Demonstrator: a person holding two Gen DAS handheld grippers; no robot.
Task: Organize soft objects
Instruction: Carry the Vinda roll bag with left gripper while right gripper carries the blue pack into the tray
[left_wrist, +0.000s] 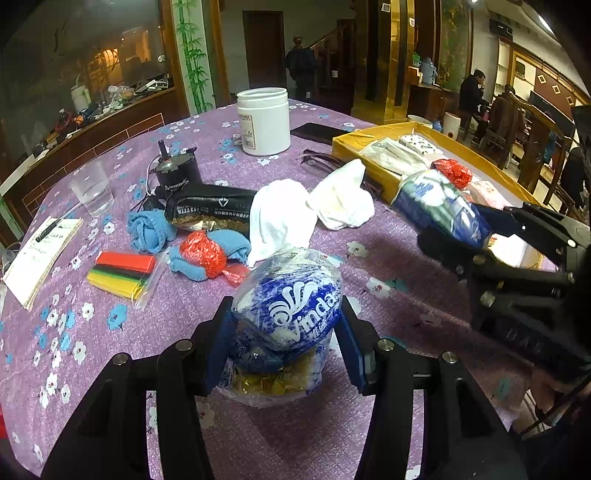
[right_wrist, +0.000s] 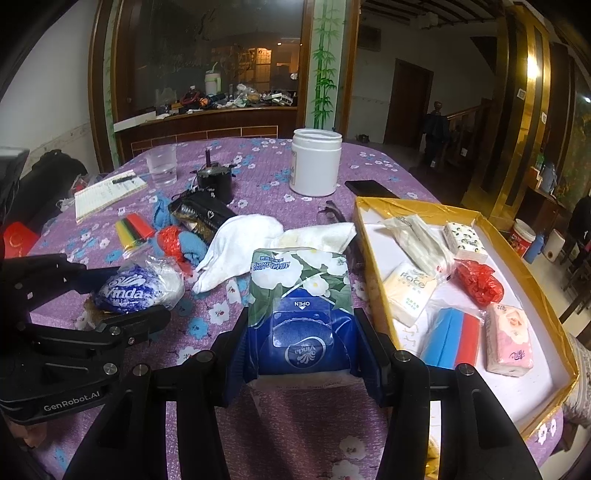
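The left gripper (left_wrist: 284, 332) is clamped on a blue tissue roll (left_wrist: 291, 299) above the worktop (left_wrist: 110, 332). The right gripper (right_wrist: 299, 343) squeezes a tissue pack (right_wrist: 301, 306), with the yellow tray (right_wrist: 535, 266) at three o'clock. Slick wrappers could slip out, or the grippers collide.

I count two Vinda packs, a round wrapped roll (left_wrist: 291, 306) and a flat tissue pack (right_wrist: 301, 314). Two white socks (right_wrist: 236, 247) lie on the surface, two red plastic bags (right_wrist: 478, 282), one white jar (right_wrist: 316, 162), one glass (right_wrist: 161, 164). The yellow tray (right_wrist: 417, 206) carries four small tissue packets (right_wrist: 408, 291).
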